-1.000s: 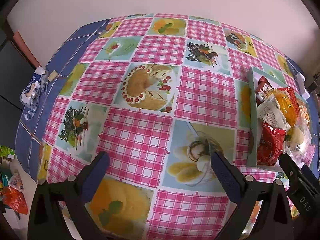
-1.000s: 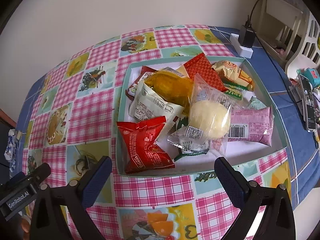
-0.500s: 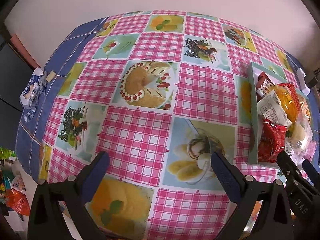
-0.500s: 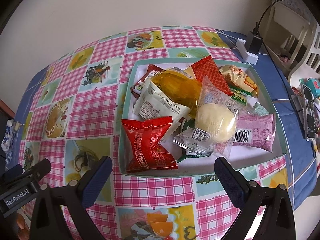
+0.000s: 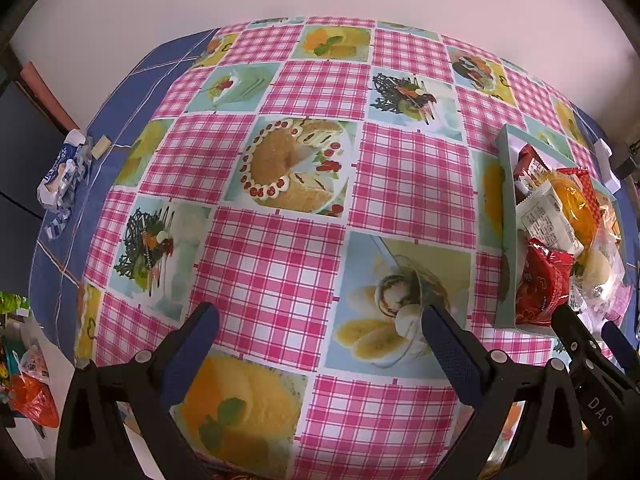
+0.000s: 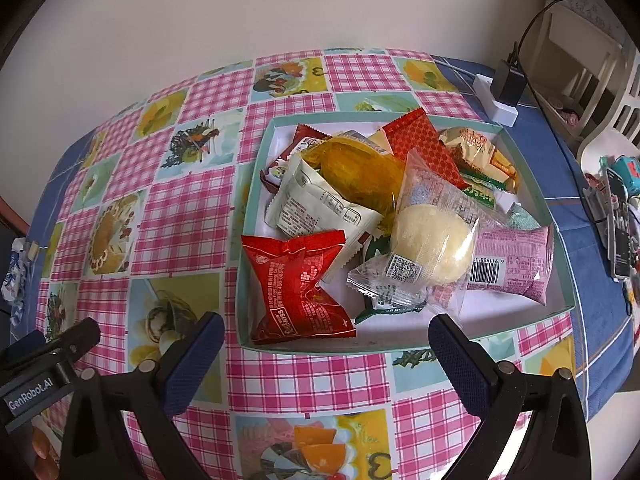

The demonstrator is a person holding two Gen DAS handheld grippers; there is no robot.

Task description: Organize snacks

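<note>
Right gripper (image 6: pixel 326 326) has drawn back slightly from the snack box (image 6: pixel 400 344), fingers wide.

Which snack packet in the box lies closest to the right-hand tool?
The shiny red packet in the box's near left corner; the others lie farther back.

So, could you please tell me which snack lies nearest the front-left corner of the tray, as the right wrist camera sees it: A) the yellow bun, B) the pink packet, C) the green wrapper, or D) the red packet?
D: the red packet sits in that corner of the tray.
</note>
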